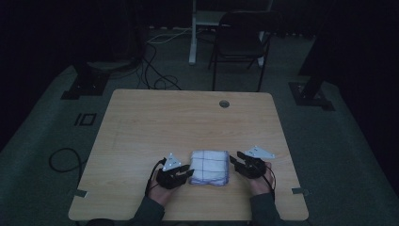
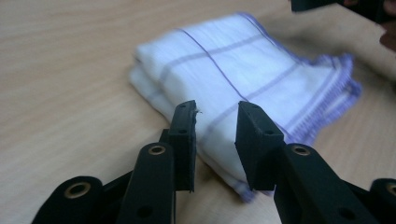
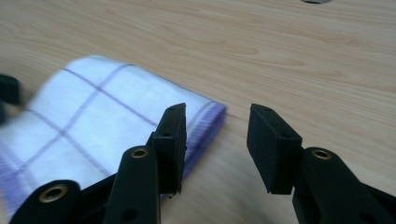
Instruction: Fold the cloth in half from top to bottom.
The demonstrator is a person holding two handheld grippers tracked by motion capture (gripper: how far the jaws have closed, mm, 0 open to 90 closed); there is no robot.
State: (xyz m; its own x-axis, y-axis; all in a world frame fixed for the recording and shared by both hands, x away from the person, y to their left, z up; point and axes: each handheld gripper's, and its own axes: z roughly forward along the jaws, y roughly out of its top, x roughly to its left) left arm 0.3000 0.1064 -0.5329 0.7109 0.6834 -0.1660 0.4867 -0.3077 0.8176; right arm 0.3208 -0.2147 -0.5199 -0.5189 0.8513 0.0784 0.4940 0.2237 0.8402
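Folded white cloth (image 1: 210,167) with thin purple check lines and a purple stitched edge lies flat on the wooden table (image 1: 188,122), near the person's edge and about midway between the two grippers. In the high view the left gripper (image 1: 188,172) sits just beside the cloth's left side and the right gripper (image 1: 234,158) just beside its right side, each held in a hand coming in from the bottom. The left gripper view shows the cloth (image 2: 243,79) stacked in several layers, with the two black jaws a small gap apart and raised in front of its near edge; they hold nothing, though whether the tips touch the fabric is hard to judge from this angle. The other gripper (image 2: 336,4) appears dark and blurred at the upper right beyond the cloth. In the right gripper view the jaws stand wider apart and empty, the left one over the cloth's (image 3: 107,126) purple-edged corner, the right one over bare wood. A round grommet (image 1: 224,103) is set in the table's far side. Beyond the table stand a dark folding chair (image 1: 240,42) and loose cables (image 1: 155,70) on the grey floor.
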